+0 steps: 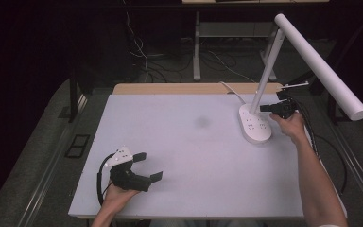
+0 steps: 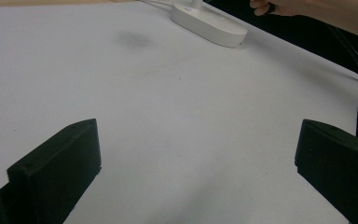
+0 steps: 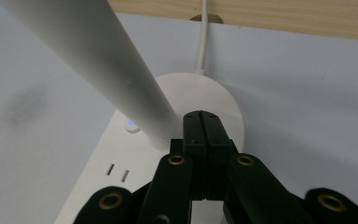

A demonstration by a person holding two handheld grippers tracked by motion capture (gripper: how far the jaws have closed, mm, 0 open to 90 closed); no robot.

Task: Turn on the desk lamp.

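Note:
A white desk lamp stands at the table's back right, with an oval base [image 1: 255, 125] that carries sockets, a slanted stem [image 1: 267, 66] and a long tube head [image 1: 321, 66]. My right gripper [image 1: 263, 108] is shut with nothing in it, its tips right by the foot of the stem [image 3: 121, 88] over the base [image 3: 214, 100]. A small lit blue button [image 3: 131, 124] shows on the base beside the stem. My left gripper [image 1: 151, 165] rests open near the table's front left, its two jaws wide apart over bare white table [image 2: 177, 121].
The lamp's white cord [image 1: 231, 91] runs back over the wooden table edge [image 1: 170, 88]. A faint dark smudge [image 1: 202, 122] marks the white surface mid-table. Black cables trail along the right edge [image 1: 316, 142]. Table legs and wires lie on the floor behind.

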